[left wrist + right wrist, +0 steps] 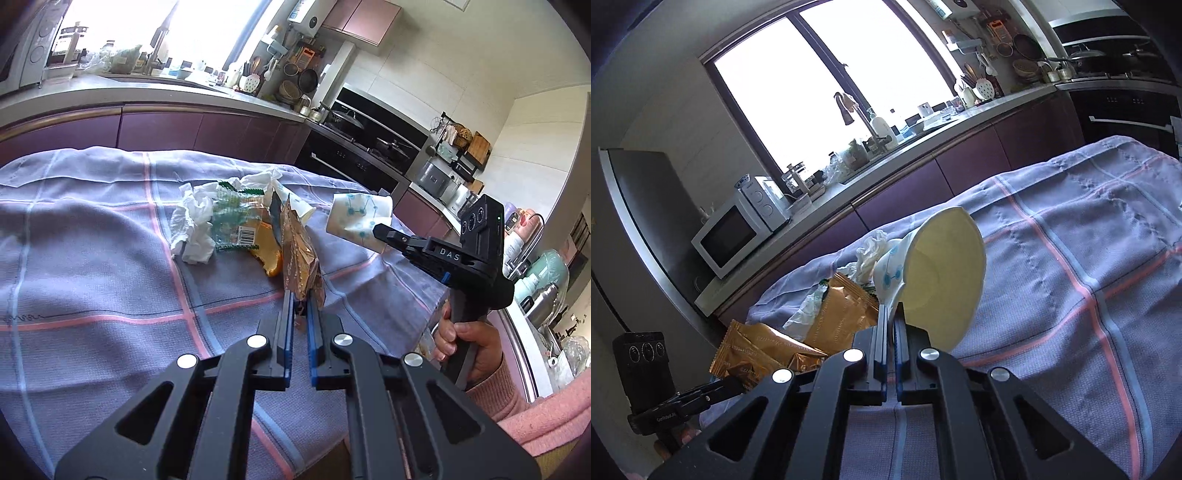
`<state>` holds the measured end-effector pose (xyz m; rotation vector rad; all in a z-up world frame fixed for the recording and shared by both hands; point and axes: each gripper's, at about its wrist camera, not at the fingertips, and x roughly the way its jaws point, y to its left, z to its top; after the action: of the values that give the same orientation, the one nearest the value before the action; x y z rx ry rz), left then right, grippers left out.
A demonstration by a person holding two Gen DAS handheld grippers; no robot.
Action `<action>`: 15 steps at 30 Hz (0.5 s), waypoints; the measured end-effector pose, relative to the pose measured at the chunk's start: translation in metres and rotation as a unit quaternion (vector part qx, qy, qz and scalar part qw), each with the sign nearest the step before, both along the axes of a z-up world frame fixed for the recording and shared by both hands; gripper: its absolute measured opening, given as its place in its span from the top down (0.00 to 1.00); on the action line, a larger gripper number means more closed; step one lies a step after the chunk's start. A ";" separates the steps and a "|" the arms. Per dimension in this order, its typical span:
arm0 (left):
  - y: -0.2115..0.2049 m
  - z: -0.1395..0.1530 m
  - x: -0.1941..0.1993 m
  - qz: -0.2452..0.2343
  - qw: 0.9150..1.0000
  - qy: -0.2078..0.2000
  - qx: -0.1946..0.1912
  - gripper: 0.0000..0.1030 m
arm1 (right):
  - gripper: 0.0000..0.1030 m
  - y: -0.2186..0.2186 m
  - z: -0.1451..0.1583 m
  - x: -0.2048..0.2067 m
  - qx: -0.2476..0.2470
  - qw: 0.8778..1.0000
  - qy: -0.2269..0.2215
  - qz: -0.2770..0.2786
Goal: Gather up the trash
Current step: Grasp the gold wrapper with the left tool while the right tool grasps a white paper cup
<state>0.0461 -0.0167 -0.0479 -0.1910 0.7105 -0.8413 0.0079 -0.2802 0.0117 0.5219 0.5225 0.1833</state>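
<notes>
Two hand-held grippers are both carrying trash right now. Left hand-held gripper is clamping the lower edge of a gold wrapper, jaws nearly together with the foil pinched between them, wrapper standing up off the cloth. Right hand-held gripper is pinching the rim of a squashed paper cup, jaws tight on the thin wall, cup mouth facing the right wrist camera; in the left view the cup is hanging clear above the cloth's far right edge.

Rest of the pile is lying on the checked cloth covering the worktop: crumpled tissue, a clear green-printed packet, something orange under it, touching one another. A second gold wrapper is showing in the right view by the pile. No bin or bag is visible in either view.

Step in hand, as I judge it: lifting both pieces away toward wherever trash is going. To do it well: keep both grips closed, since foil is slippery and held only by its edge. Raise the wrapper straight off so it is not dragging the packet or tissue along. Keep the two grippers apart so cup and wrapper are not snagging. Cup rim grip is thin, so avoid swinging.
</notes>
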 end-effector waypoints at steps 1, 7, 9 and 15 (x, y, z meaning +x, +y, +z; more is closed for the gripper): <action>0.007 0.003 -0.002 0.005 1.000 -0.004 -0.002 0.94 | 0.98 0.004 0.004 -0.001 -0.002 1.000 -0.006 0.006; 0.058 0.021 -0.013 0.052 0.998 -0.022 -0.011 0.94 | 0.98 0.044 0.028 0.005 -0.019 0.997 -0.031 0.075; 0.077 0.026 -0.017 0.074 0.997 -0.028 -0.011 0.94 | 0.98 0.064 0.033 0.011 -0.024 0.993 -0.036 0.106; 0.138 0.039 -0.030 0.143 0.989 -0.044 -0.011 0.94 | 0.98 0.132 0.043 0.037 -0.034 0.978 -0.040 0.203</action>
<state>0.0164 0.1210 -0.0089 -0.2673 0.5737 -0.5809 0.0447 -0.1479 0.0543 0.3344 0.5500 0.5732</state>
